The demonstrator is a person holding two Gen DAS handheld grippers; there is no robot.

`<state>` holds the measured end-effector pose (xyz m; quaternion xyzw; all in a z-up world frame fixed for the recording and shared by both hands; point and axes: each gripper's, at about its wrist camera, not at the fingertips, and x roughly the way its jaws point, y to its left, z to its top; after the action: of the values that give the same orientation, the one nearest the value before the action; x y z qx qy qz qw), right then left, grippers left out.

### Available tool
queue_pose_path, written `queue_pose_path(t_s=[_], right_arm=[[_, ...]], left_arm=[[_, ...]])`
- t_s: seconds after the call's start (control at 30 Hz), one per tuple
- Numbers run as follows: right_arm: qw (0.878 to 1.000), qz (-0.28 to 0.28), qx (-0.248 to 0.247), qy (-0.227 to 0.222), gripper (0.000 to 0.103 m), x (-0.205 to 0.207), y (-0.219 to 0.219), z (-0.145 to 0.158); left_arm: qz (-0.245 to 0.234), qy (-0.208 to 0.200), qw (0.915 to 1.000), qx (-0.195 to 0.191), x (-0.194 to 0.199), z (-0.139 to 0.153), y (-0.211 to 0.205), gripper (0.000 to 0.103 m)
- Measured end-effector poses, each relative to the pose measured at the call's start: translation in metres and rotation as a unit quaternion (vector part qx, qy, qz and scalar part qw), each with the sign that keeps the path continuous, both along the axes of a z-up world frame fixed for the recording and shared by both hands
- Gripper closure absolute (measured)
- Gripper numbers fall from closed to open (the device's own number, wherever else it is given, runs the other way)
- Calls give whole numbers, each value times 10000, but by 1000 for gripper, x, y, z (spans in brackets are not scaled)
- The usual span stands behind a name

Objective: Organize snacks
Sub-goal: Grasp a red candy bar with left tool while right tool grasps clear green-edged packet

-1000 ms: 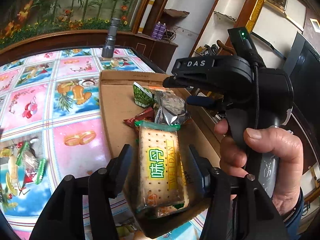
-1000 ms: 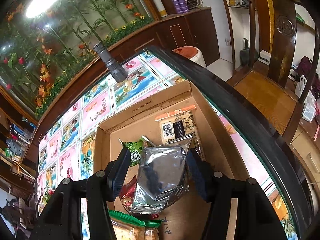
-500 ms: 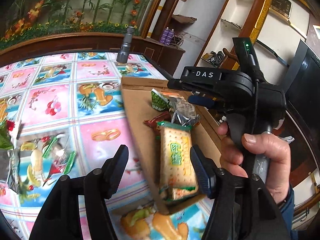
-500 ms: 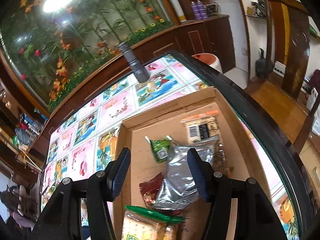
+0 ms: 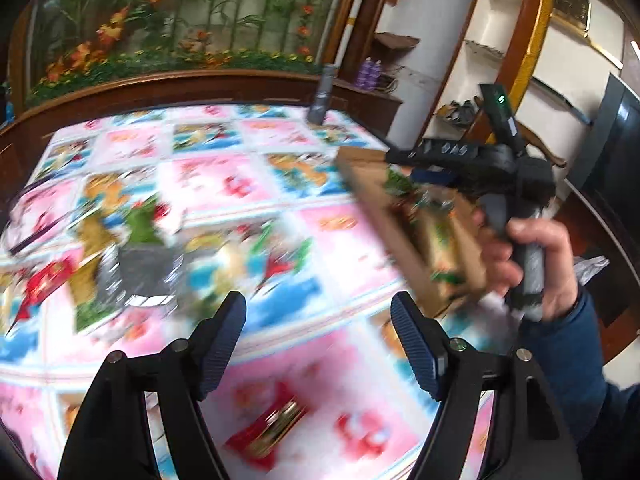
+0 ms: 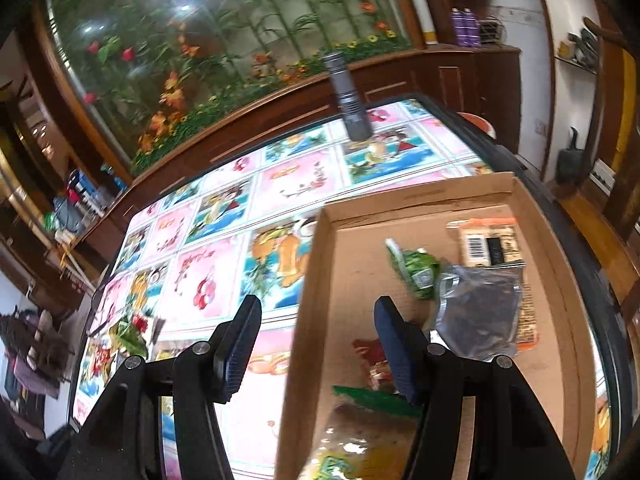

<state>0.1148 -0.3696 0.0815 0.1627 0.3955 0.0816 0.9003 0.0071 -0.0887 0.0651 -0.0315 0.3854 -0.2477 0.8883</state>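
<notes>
Loose snack packets (image 5: 120, 264) heaped on tablecloth (image 5: 224, 176), ahead-left of left gripper (image 5: 318, 336); jaws parted, just been widening, nothing between; cardboard box (image 6: 316, 264) of sorted snacks under right gripper (image 6: 316, 344), spread, empty; left nearer.

One box (image 6: 420, 196), five packets inside.

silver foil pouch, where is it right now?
Right wrist view: silver foil pouch lies inside the cardboard box, right of centre, beside the green packet and overlapping the orange-edged barcode pack.
</notes>
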Motion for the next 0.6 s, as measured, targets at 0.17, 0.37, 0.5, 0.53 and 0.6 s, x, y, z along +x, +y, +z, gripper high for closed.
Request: queue_pose_path(t_s=[0.17,0.37,0.5,0.53,0.6], right_arm=[[9979,635,146,-25,40,-2,28,-4],[9932,1139,-153,-207,40,-12,64,-3],[9910,1320,-155,-150,40,-14,72,-7],[9904,1363,-178,-147,40,-15,74,-7],[9887,1476,-224,-161,40,-16,80,-7]], left_arm=[[-162,84,9988,448,-22,-18,16,29],[-405,129,9950,900,-28,-35,6,30],[-410,330,9912,1214,-23,-48,0,53],[-388,400,9903,1273,-21,-52,-1,57],[-307,371,9901,1318,-19,-54,0,63]])
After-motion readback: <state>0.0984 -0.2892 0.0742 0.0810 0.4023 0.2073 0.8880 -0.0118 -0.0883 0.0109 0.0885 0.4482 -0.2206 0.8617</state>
